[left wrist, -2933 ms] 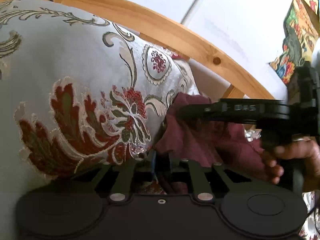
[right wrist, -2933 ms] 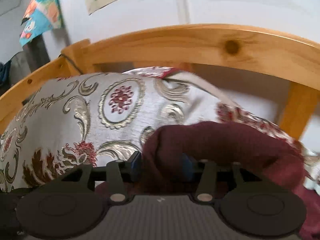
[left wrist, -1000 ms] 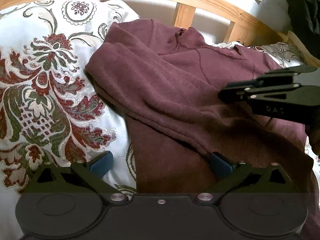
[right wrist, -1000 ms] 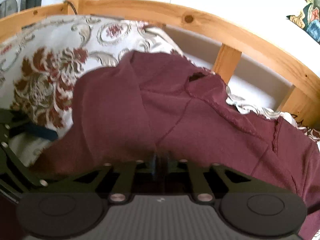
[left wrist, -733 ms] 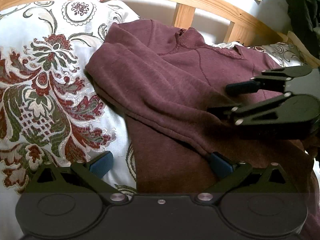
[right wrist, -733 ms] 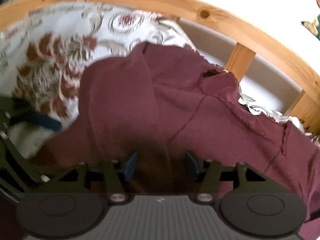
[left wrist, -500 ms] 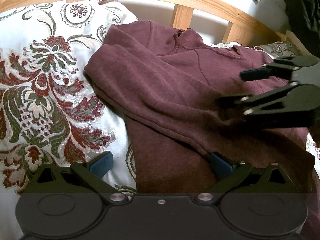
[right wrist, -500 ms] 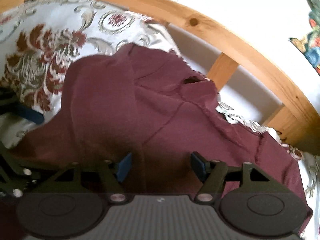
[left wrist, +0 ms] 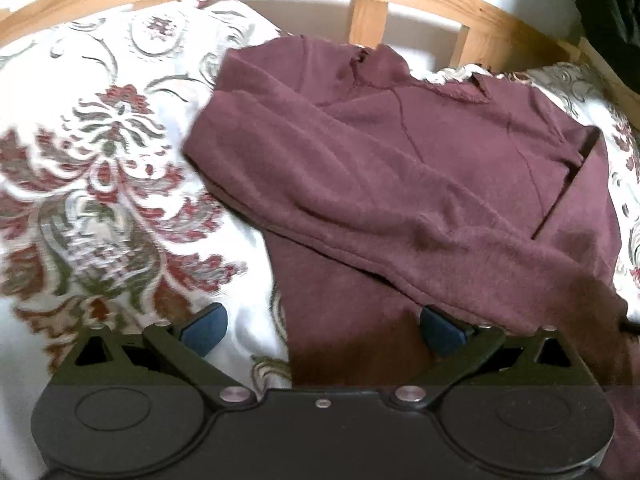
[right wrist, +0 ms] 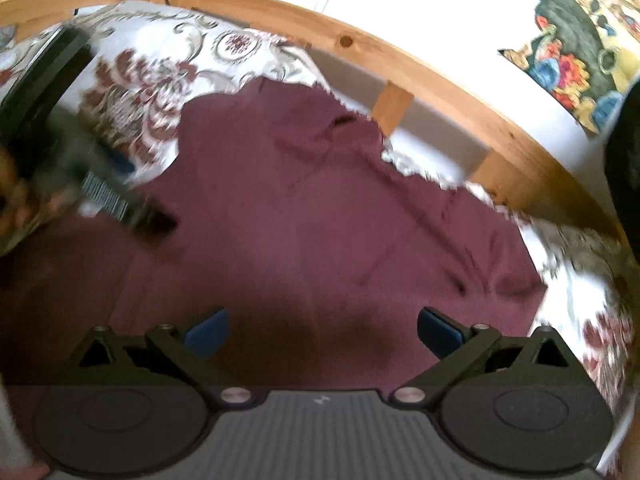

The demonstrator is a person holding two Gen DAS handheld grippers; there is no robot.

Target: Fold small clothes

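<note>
A maroon long-sleeved top (left wrist: 400,184) lies spread on a floral bedspread (left wrist: 100,184), neck toward the wooden headboard, with its left sleeve folded across the body. My left gripper (left wrist: 322,326) is open and empty above the top's lower left edge. My right gripper (right wrist: 322,326) is open and empty above the middle of the top (right wrist: 320,220). In the right wrist view, blurred, the left gripper's body (right wrist: 80,176) shows at the left edge.
A slatted wooden headboard (left wrist: 368,20) runs along the far side, with a white wall behind it. A colourful picture (right wrist: 576,44) hangs at the right. A dark garment (left wrist: 612,8) hangs at the far right.
The right gripper let go of the top, opened wide and drew back, out of the left wrist view. The left gripper stayed open, almost still.
</note>
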